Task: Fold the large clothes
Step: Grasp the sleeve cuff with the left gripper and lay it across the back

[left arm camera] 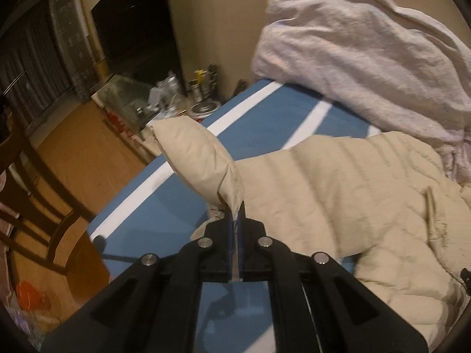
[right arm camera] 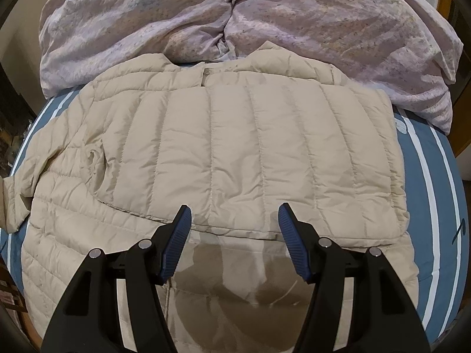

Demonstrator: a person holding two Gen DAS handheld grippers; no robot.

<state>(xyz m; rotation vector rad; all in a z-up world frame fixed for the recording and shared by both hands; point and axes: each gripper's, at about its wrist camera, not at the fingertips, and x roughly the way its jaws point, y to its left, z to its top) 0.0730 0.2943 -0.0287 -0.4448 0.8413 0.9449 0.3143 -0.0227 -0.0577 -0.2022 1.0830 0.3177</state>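
Beige quilted jacket [right arm camera: 229,147]: spread across the centre of the right view on a blue striped bed [right arm camera: 435,176], one side apparently already folded over. Left gripper [left arm camera: 235,214], lower centre of its view: clenched on the sleeve [left arm camera: 200,158], lifted, probably to fold inward; right gripper [right arm camera: 234,220]: jaws released, empty, above the hem; lilac duvet [right arm camera: 206,14] bunched along the top.

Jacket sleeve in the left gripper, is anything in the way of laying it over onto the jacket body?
Nothing visible. The left gripper is shut on the sleeve, lifted above the blue sheet. The jacket body lies bare; the right gripper hovers open at its near edge. The duvet lies beyond the collar.
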